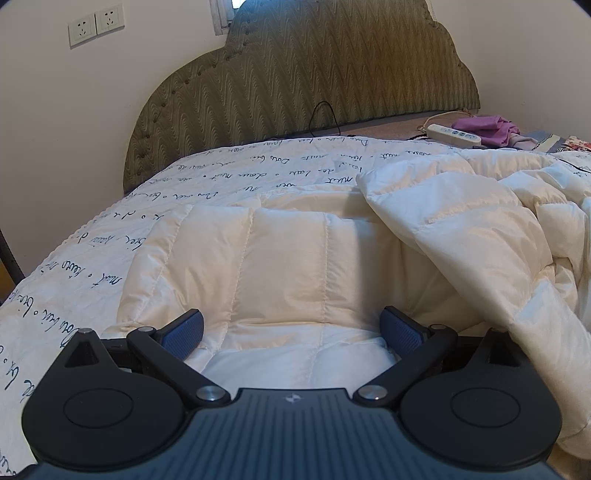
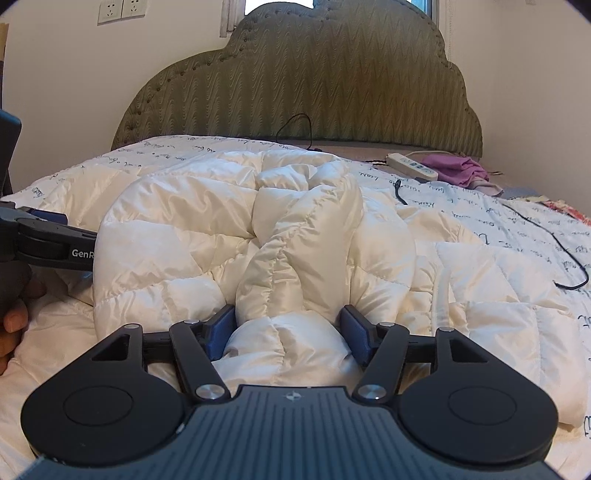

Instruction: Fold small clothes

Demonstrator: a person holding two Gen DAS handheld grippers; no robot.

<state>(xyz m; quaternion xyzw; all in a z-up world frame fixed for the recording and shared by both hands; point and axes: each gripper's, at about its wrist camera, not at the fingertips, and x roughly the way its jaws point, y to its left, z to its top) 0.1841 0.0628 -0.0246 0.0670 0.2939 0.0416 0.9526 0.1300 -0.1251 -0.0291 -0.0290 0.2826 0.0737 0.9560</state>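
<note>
Dim, warm indoor light, brightest from a window strip (image 2: 428, 5) at top of frame; soft shadows in quilt (image 1: 288, 266) folds; strong fisheye bending, dark vignetted corners; sharp throughout.

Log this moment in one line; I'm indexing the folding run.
garment: white puffer jacket bunched on bed | left gripper: open | right gripper: open, padded fold between pads

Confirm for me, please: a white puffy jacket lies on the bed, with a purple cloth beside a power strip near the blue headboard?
Not quite: the headboard is olive green, as the right wrist view shows. The white puffy jacket, bed, purple cloth and power strip are right.
</note>
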